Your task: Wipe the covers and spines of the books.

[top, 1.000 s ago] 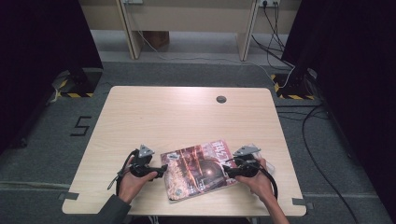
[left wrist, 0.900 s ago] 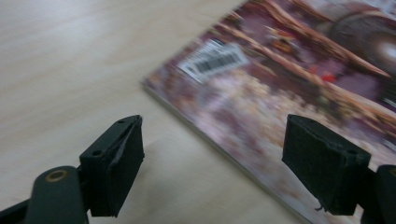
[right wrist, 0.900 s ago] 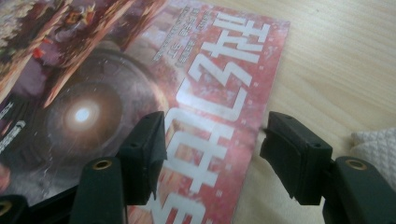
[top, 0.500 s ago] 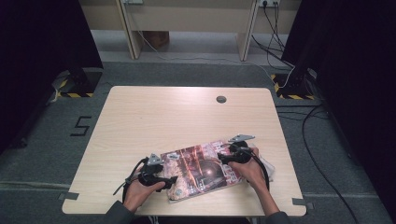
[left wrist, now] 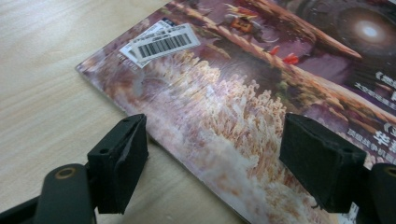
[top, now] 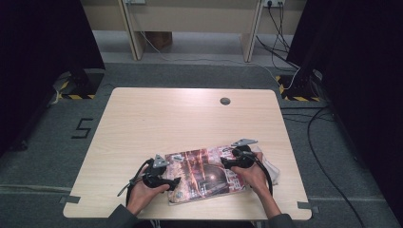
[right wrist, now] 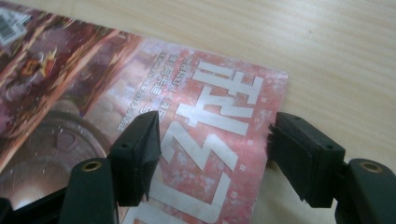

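Magazine lies flat near the table's front edge (thin, floppy, glossy, I judge). Left gripper and right gripper straddle opposite edges, wide apart, holding nothing; I'd pinch there.

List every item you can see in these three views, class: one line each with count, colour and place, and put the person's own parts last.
Table: one, light wood, centre of the floor.
Magazine: one, glossy red-brown cover with white lettering and a barcode label, flat at the table's near edge.
Cable hole: one, dark grey, far side of the tabletop.
White cloth-like thing: one, white, beside the magazine's right edge; what it is cannot be told.
Floor cables: several, black, right of the table.
Left gripper: one, black, jaws open astride the magazine's edge.
Right gripper: one, black, jaws open over the magazine's corner.
Hands: two, at the near edge, one on each gripper.
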Motion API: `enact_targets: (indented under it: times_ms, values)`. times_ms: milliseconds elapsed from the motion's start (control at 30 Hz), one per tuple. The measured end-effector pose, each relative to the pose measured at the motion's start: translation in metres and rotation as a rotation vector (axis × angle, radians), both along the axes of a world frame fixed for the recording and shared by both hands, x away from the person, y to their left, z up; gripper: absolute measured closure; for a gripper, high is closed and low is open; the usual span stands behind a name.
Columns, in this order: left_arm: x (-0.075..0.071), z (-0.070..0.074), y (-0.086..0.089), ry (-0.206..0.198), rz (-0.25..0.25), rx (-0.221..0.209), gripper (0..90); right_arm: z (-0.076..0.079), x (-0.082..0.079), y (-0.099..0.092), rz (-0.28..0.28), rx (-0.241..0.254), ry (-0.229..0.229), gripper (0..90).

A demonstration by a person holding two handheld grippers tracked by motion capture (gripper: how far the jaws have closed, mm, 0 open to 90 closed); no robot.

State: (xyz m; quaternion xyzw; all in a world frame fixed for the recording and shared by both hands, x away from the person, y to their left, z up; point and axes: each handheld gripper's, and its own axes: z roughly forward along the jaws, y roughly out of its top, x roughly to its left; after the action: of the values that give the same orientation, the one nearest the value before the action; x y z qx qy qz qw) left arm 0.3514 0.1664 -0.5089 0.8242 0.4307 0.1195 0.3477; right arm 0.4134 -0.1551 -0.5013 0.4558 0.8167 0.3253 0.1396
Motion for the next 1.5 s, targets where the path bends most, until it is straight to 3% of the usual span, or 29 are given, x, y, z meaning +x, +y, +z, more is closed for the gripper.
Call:
enact_targets:
  times_ms: [167,267,400,500,567,633,700,800,867,900,1000,1100,1233,1300,1367,1500]
  values:
    - [0.011,0.002,0.008,-0.029,0.031,0.042,19.4,0.001,-0.025,-0.004,0.011,-0.024,0.004,31.9]
    - [0.019,0.002,0.012,-0.032,0.049,0.055,19.0,-0.001,-0.042,-0.007,0.002,0.008,0.013,32.0]
    - [0.028,0.004,0.012,-0.052,0.064,0.089,18.7,0.000,-0.058,-0.006,0.010,-0.001,0.023,32.2]
    - [0.035,0.005,0.012,-0.052,0.079,0.104,17.6,0.002,-0.062,-0.005,0.019,-0.017,0.033,35.3]
    - [0.039,0.005,0.011,-0.058,0.082,0.106,17.4,0.005,-0.062,-0.006,0.027,-0.027,0.013,36.4]
    - [0.042,0.005,0.011,-0.054,0.091,0.105,17.4,0.008,-0.058,-0.007,0.041,-0.021,-0.012,37.2]
    - [0.043,0.005,0.010,-0.057,0.092,0.110,18.2,0.012,-0.050,-0.008,0.057,0.027,-0.045,40.0]
    - [0.038,0.008,0.008,-0.074,0.078,0.120,25.8,0.015,-0.032,-0.002,0.081,0.033,-0.059,42.3]
    - [0.032,0.012,0.008,-0.080,0.080,0.089,23.1,0.015,-0.021,0.004,0.096,0.047,-0.048,43.5]
    - [0.025,0.015,0.009,-0.085,0.065,0.064,23.1,0.015,-0.016,0.006,0.105,0.050,-0.050,44.0]
    - [0.007,0.021,0.008,-0.101,0.031,0.042,24.8,0.012,-0.002,0.017,0.134,0.035,-0.032,44.5]
    - [-0.016,0.020,0.008,-0.086,-0.015,0.017,26.3,0.011,0.009,0.027,0.155,0.034,-0.017,43.6]
    - [-0.036,0.011,0.007,-0.051,-0.059,0.026,27.0,0.005,0.019,0.036,0.164,0.036,0.021,40.9]
    - [-0.042,0.009,0.004,-0.052,-0.079,0.045,26.8,0.003,0.023,0.038,0.150,0.044,0.028,40.8]
    - [-0.043,0.008,0.001,-0.057,-0.082,0.053,27.0,-0.001,0.024,0.041,0.164,0.043,0.044,39.0]
    - [-0.041,0.005,-0.006,-0.079,-0.097,0.110,26.7,-0.001,0.022,0.041,0.166,0.040,0.042,40.0]
